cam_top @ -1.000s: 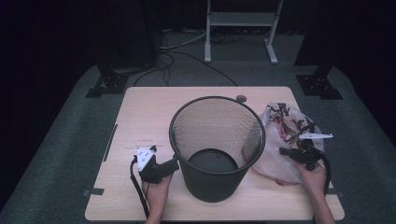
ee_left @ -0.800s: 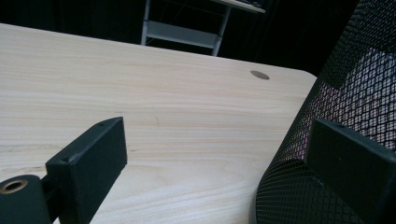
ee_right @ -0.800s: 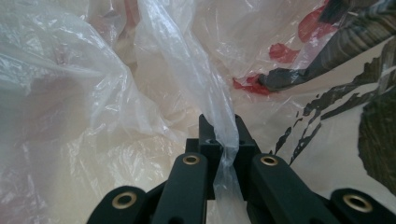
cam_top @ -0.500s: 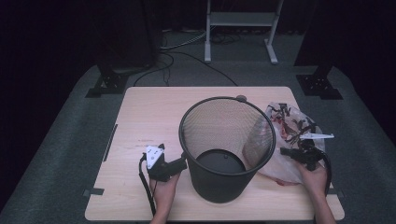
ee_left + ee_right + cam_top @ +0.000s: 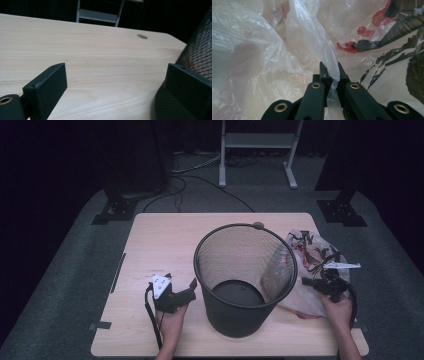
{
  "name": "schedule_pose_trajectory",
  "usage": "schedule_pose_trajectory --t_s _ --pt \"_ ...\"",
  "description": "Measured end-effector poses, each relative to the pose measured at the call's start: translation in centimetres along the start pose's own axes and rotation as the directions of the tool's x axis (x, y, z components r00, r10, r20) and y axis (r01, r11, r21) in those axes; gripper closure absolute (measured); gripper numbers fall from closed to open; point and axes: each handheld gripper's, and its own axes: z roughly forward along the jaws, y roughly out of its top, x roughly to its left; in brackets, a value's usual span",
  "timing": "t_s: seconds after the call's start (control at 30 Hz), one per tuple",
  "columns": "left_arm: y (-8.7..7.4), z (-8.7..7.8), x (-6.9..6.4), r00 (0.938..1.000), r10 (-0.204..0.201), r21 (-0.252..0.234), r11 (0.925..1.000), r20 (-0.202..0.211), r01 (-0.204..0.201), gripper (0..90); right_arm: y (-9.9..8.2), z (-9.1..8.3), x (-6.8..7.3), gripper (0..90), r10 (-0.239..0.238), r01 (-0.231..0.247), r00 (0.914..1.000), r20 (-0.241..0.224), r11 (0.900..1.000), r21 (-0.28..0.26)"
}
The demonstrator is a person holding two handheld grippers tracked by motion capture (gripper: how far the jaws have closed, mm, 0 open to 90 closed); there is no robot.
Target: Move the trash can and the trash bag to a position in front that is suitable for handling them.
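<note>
The right hand-held gripper (image 5: 329, 75) pinches a fold of the thin, limp, slippery clear plastic bag (image 5: 312, 37) right of the black mesh wastebasket (image 5: 245, 275), best gripped by gathered folds; the left hand-held gripper (image 5: 117, 92) gapes wide.

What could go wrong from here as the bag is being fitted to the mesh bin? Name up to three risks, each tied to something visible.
1. The right hand-held gripper pinches only a thin fold of the plastic bag; a hard pull might tear it or let it slip out.
2. The left hand-held gripper is open beside the wire-mesh bin, not gripping it, so the light bin may slide or tip.
</note>
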Motion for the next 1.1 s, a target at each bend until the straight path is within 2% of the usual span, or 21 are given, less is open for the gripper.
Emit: schedule_pose_trajectory --t_s 0.03,0.07,0.27,0.5,0.87,1.1 --pt "0.0 0.0 0.0 1.0000 0.000 0.000 1.0000 0.000 0.000 3.5 0.1 -0.2 0.0 90.0 -0.002 0.002 1.0000 0.003 1.0000 -0.005" --pt "0.0 -0.4 0.8 0.9998 0.007 0.005 1.0000 -0.017 -0.007 3.5 0.2 -0.4 0.0 90.0 0.001 -0.001 1.0000 -0.002 0.9999 -0.013" --pt "-0.1 -1.3 2.6 0.9980 0.004 -0.007 1.0000 -0.063 -0.005 3.4 0.9 -1.6 0.0 90.0 -0.003 0.003 1.0000 0.000 0.9996 -0.030" --pt "-1.1 -2.0 4.4 0.9962 -0.010 0.005 0.9999 -0.087 0.011 3.4 2.4 -3.4 -0.3 90.0 0.000 0.000 1.0000 0.002 0.9984 -0.056" --pt "-1.1 -2.2 5.1 0.9965 -0.030 -0.008 0.9995 -0.078 0.029 3.4 5.4 -6.4 -0.5 90.0 0.003 -0.001 0.9998 0.019 0.9965 -0.084" --pt "-1.0 -2.6 5.6 0.9960 -0.035 -0.019 0.9993 -0.082 0.033 3.4 7.4 -8.3 -0.8 90.0 0.014 -0.013 0.9999 0.002 0.9927 -0.120"
